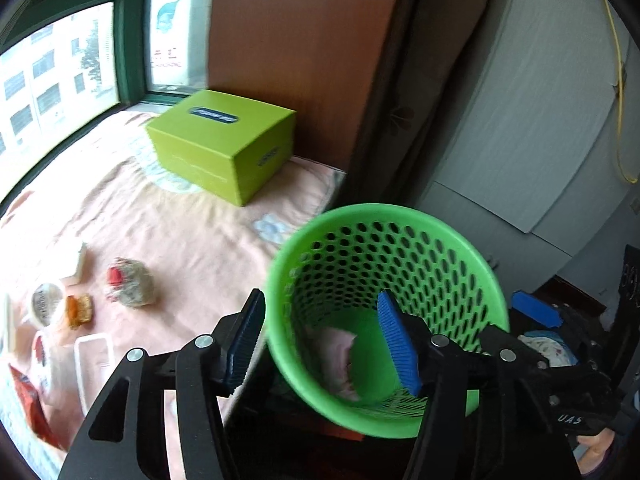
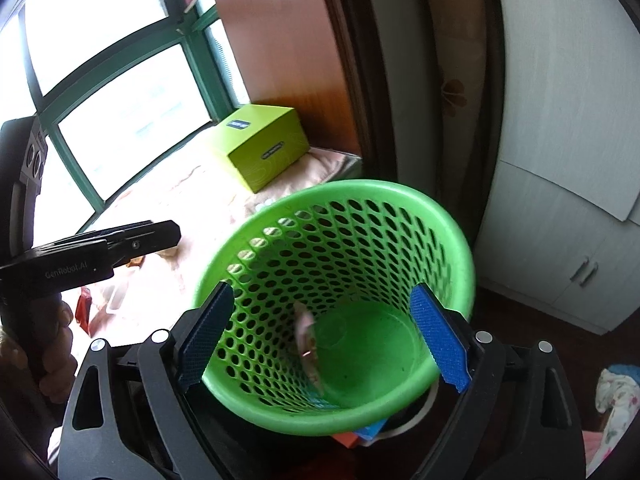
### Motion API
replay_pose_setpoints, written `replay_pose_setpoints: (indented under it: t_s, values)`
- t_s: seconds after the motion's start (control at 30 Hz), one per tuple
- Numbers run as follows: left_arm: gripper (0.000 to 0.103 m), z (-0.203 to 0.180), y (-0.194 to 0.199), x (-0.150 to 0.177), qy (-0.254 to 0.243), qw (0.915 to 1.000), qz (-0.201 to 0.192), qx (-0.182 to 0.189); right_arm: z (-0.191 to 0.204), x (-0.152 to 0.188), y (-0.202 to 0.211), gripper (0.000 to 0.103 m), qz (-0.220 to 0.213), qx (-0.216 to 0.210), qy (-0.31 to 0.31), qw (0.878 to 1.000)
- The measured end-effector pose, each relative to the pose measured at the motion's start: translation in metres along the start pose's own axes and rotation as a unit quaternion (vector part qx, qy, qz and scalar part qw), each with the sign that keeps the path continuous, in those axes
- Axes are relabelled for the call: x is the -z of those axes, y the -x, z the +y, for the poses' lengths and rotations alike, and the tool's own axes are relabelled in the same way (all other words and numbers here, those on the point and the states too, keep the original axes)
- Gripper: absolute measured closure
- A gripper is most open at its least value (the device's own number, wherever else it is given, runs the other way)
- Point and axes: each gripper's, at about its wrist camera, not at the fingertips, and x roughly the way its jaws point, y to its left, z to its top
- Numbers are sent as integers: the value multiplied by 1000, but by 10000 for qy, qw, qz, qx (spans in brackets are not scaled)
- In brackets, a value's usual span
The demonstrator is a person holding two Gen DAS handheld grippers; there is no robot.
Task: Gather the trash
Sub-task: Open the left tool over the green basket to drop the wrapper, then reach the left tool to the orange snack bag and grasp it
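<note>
Green perforated basket: round, plastic, hole-pattern wall, solid floor, tilted with its mouth toward both cameras. Stands just beside the near edge of the bed, which is covered by a pink sheet. One pale pink crumpled piece lies inside against the lower wall; in the right wrist view the same piece appears blurred, and whether it is resting or in the air cannot be told.

Lime-green box: closed, dark label on lid, at the far end of the sheet against a brown wooden panel, well apart from the basket.

Loose trash, left part of sheet: crumpled wrapper with red patch; round lidded cup; orange-brown food scrap; clear rectangular tray; red packet at the sheet's near edge. All blurred.

Surroundings: green-framed window along the bed's far side; white cabinet doors right of the basket; dark floor between.

Left gripper: jaws apart, empty, one blue pad in front of the basket's interior, the other outside its rim.

Right gripper: jaws wide apart, empty, both pads framing the basket mouth. Open sheet lies between trash and box.
</note>
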Motion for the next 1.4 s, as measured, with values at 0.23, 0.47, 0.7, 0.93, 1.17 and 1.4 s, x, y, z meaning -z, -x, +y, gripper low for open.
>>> replay_pose_setpoints:
  t_s: [0.23,0.47,0.7,0.93,1.17,1.4]
  values:
    - [36,50,30,14,383,9979,-122,-518,32,-6,-10,11,60,-296,234,9993]
    - [21,104,67,34,692,9906,-338,-1127,74,-12,-25,11,150,-641,564,9962]
    - [16,167,95,59,1121,9801,-313,-1610,120,-13,-40,10,266,-951,894,9911]
    - [10,220,106,91,1189,9748,-136,-1884,160,-8,-51,10,426,-1189,1107,9858]
    - [10,262,99,119,1349,9775,103,-1621,191,0,-65,10,661,-1311,1234,9814]
    - [10,281,78,133,1232,9816,402,-1401,219,6,-74,10,797,-1356,1401,9776]
